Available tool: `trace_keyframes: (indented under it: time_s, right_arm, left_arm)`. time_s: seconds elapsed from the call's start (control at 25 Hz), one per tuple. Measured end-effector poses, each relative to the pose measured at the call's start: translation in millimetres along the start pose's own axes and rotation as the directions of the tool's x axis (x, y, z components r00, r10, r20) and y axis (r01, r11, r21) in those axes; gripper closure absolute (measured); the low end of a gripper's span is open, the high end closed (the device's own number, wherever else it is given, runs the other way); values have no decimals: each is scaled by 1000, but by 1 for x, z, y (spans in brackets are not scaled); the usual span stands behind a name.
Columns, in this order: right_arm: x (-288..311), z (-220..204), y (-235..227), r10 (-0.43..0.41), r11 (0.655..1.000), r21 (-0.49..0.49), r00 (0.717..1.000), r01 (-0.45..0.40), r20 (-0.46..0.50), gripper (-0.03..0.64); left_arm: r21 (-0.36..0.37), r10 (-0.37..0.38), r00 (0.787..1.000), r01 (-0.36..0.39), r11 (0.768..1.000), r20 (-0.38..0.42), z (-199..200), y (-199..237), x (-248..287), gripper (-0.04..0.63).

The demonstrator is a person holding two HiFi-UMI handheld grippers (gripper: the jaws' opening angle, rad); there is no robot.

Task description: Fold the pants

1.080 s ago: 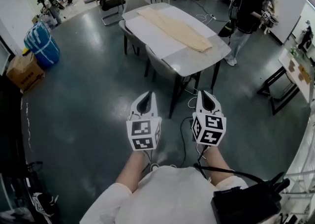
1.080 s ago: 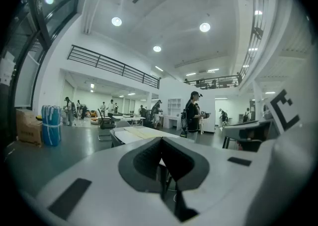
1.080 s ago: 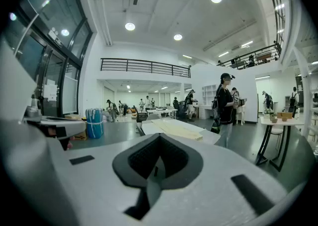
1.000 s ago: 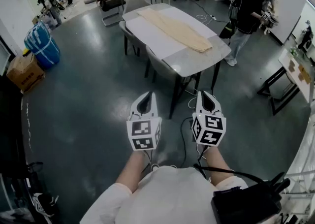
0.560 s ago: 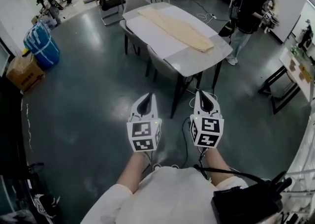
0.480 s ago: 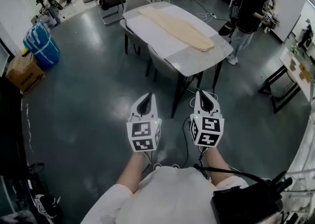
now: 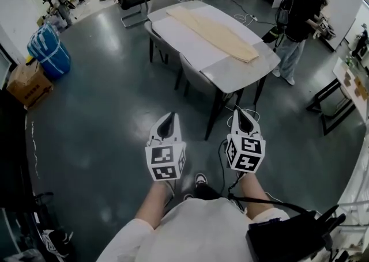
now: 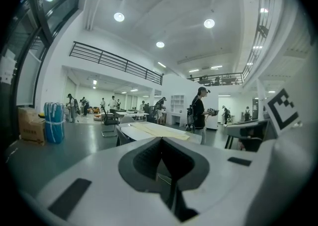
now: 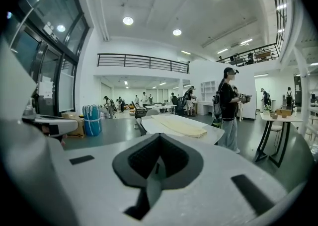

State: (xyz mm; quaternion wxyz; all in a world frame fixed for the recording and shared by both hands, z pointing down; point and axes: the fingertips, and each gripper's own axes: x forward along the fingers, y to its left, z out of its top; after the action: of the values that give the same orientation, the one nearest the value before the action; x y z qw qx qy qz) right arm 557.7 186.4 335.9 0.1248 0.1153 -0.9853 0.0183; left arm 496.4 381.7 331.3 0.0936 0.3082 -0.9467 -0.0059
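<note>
I see the pants [image 7: 216,31] lying flat on the table [image 7: 230,75], far ahead of both grippers and touched by neither. They are tan and laid out as one long narrow strip. The long axis runs along the table's length, from the far left end to the near right end. The near end stops just short of the table's near right edge. I cannot tell which end is the waist. The left gripper [image 7: 168,119] is held low and near, over the floor [image 7: 104,122]. Its jaws are closed together with nothing between them. The right gripper [image 7: 241,114] is level with it, just to its right. Its jaws are also closed and empty. Both point towards the table. A chair [image 7: 195,78] is tucked against the table's left side. Containers: a box [image 7: 27,82] stands on the floor at the far left, just beside a blue bag [image 7: 49,50]. What either holds does not show. A person [image 7: 300,22] stands at the table's far right corner.
</note>
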Motion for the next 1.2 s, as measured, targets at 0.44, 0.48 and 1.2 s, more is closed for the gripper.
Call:
trace_keyframes:
  time_s: [0.44,0.48,1.2]
  right_arm:
    - [122,21,9,-3,999,32,1000,3,-7,624]
    - [136,25,10,1,999,35,1000,0,-8,624]
    - [346,75,-57,-53,992,116,998,57,-39,624]
  left_arm:
    - [15,12,1000,-12,1000,-9,11,59,98,589]
    - [17,14,1000,-14,1000,-12,14,64,111,589]
    - [55,-58,997,61,997,-46,66,88,345,589]
